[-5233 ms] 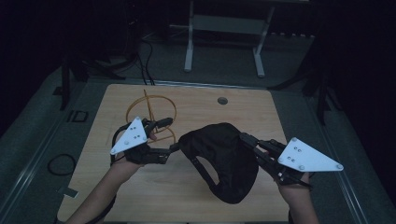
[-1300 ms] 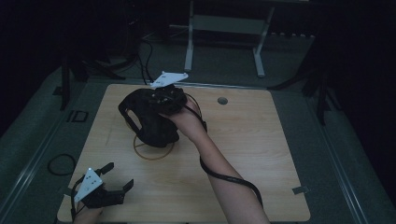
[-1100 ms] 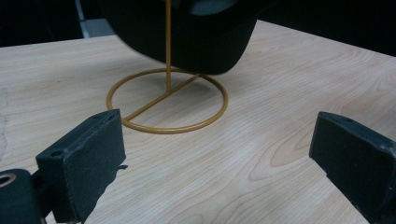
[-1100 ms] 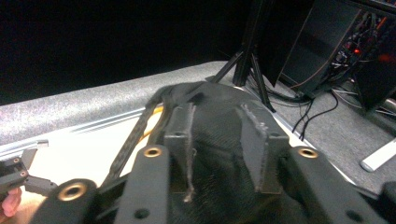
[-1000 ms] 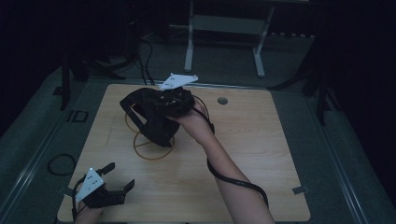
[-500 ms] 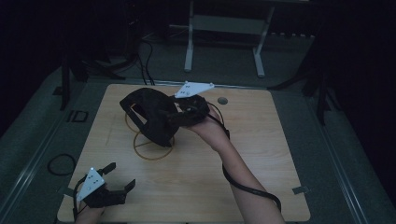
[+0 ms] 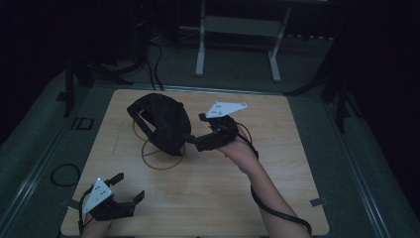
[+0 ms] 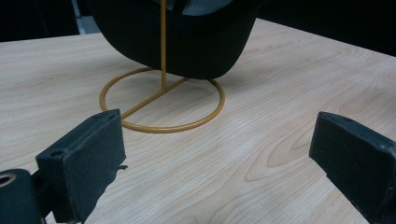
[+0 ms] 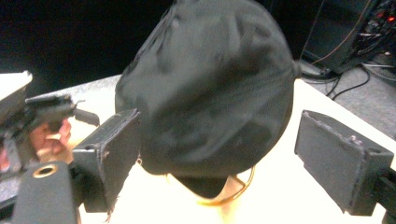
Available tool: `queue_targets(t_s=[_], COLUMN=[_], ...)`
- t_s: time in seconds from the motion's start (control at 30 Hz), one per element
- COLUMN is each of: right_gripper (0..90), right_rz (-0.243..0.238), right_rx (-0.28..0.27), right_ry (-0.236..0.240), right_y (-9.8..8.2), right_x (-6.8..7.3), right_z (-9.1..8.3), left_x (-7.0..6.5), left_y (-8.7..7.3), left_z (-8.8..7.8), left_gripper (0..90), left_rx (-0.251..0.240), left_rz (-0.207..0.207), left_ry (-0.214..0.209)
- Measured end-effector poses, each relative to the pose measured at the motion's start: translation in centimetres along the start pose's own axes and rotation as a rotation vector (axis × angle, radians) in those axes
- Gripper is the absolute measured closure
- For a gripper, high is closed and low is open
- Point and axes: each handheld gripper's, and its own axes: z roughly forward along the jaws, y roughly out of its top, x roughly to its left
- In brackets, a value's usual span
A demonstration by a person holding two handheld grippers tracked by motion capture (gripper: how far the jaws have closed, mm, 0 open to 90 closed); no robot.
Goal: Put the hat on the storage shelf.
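A black cap [image 7: 161, 121] hangs on a gold wire stand [image 7: 163, 169] at the middle left of the wooden table [image 7: 277, 188]. Just right of it, my right gripper [image 7: 197, 133] points at the cap. Its jaws have just been opening and stand wide, with the cap [image 9: 210, 88] ahead of them and untouched by the pads. My left gripper [image 7: 130, 187] rests open at the table's near left corner. In its own view the left gripper [image 8: 217, 154] faces the stand's ring [image 8: 163, 128] and the cap's lower edge [image 8: 187, 37].
A cable [image 7: 277, 218] trails from the right gripper along the forearm. A grey floor with cables [image 7: 64, 173] and a white frame [image 7: 237, 29] surrounds the table. In the right gripper view the left gripper [image 9: 42, 112] shows far off at the left.
The right gripper has let go of the cap and drawn back to the right and lower. The cap stays on the stand. The left gripper has not moved.
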Motion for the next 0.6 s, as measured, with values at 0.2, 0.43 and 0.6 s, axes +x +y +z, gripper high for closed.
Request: queue_targets(t_s=[0.2,0.43,0.6], right_gripper=[13.6,13.5,13.5], right_rz=[-0.016,0.002,0.007], right_rx=[0.018,0.033,0.028], right_ry=[0.016,0.028,0.027], right_y=[-2.5,-5.9,-7.9], right_x=[0.3,0.2,0.1], right_z=[0.1,0.6,0.8], left_x=[-0.1,-0.1,-0.1], left_y=[0.0,-0.1,-0.1], left_z=[0.0,-0.1,-0.1], left_gripper=[3.8,3.8,3.8], left_rx=[0.003,0.002,0.004], left_rz=[0.003,-0.001,0.001], left_ry=[-0.005,-0.005,-0.006])
